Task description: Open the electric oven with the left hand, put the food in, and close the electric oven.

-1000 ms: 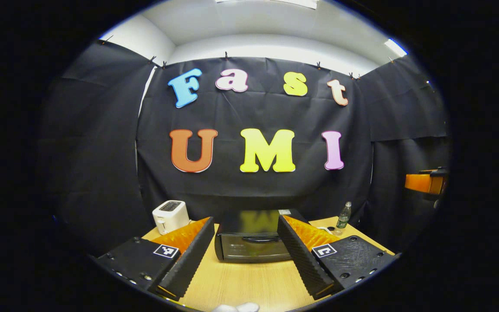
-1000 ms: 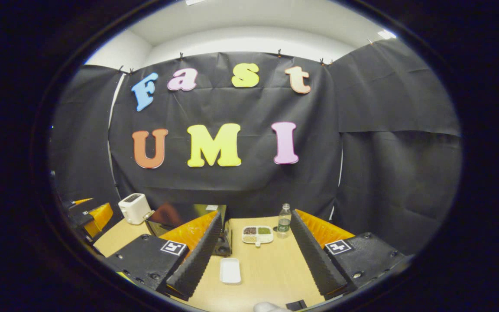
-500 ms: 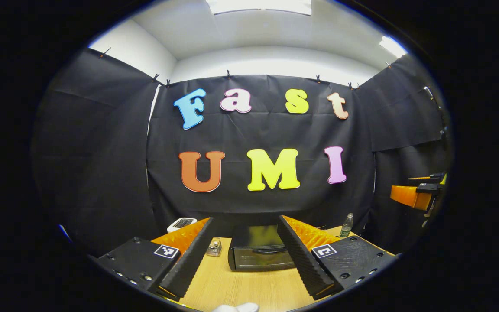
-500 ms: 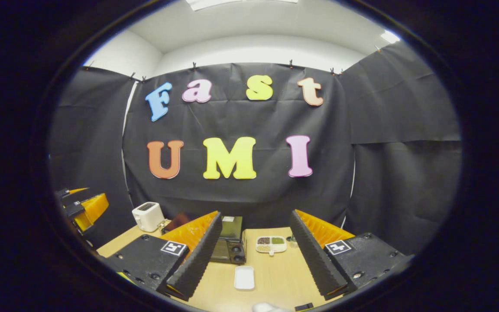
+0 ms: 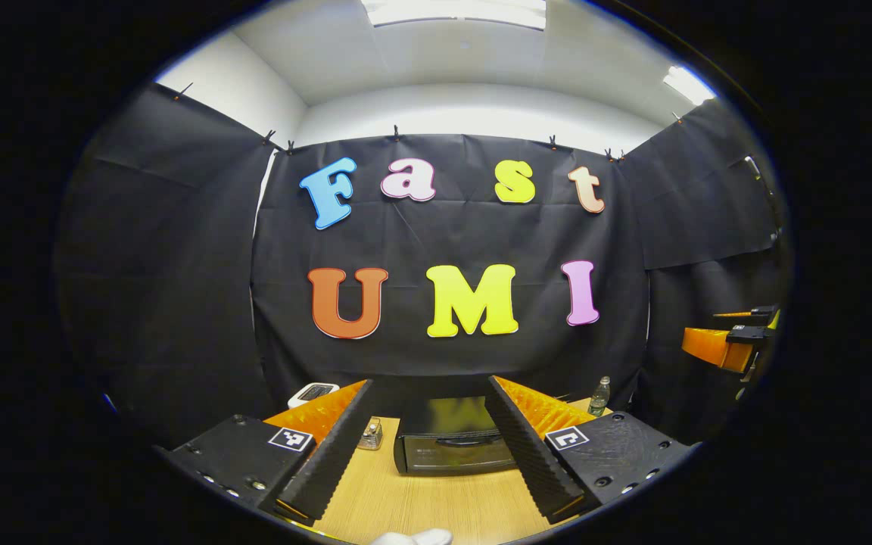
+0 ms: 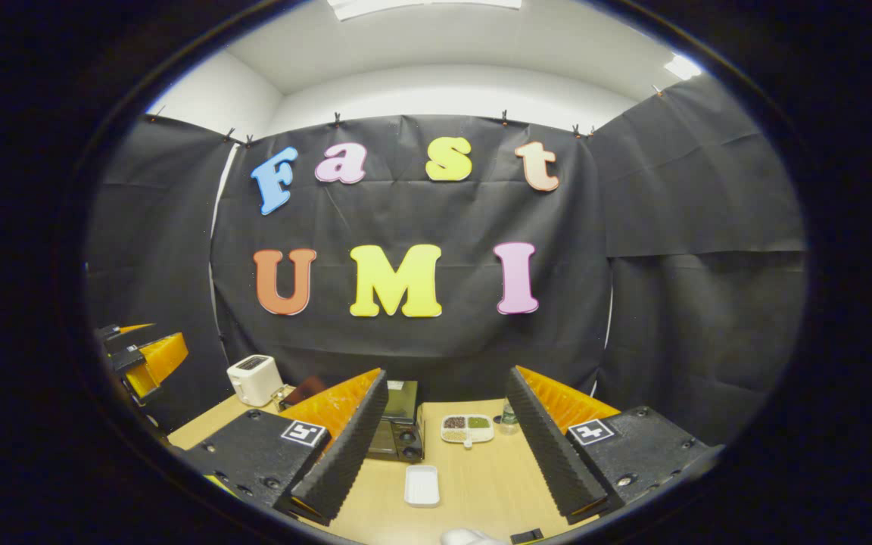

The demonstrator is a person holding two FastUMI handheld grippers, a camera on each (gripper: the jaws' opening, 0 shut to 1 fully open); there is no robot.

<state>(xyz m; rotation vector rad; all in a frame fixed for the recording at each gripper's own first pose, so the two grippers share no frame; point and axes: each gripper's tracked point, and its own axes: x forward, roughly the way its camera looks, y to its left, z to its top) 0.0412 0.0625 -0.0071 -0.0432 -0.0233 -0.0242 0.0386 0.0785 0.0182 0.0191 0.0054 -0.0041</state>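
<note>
**Oven straight ahead of the left tool**

The left tool (image 5: 428,446) has its two fingers spread wide and holds nothing. The shiny black box-shaped electric oven (image 5: 451,445) sits on the light wooden worktop (image 5: 436,507), right in front of it, between the fingers but well apart. Its closed door faces the tool. Its long side and thin dark handle (image 5: 460,440) run left to right. The right tool (image 6: 443,446) is spread wide too, with the small white flat tray (image 6: 421,484) near it and the oven off to its left, so the left tool is better placed for the door.

Both the left gripper (image 5: 430,446) and right gripper (image 6: 443,454) had ribbed black fingers, orange backs, screws and square black-and-white markers.
</note>
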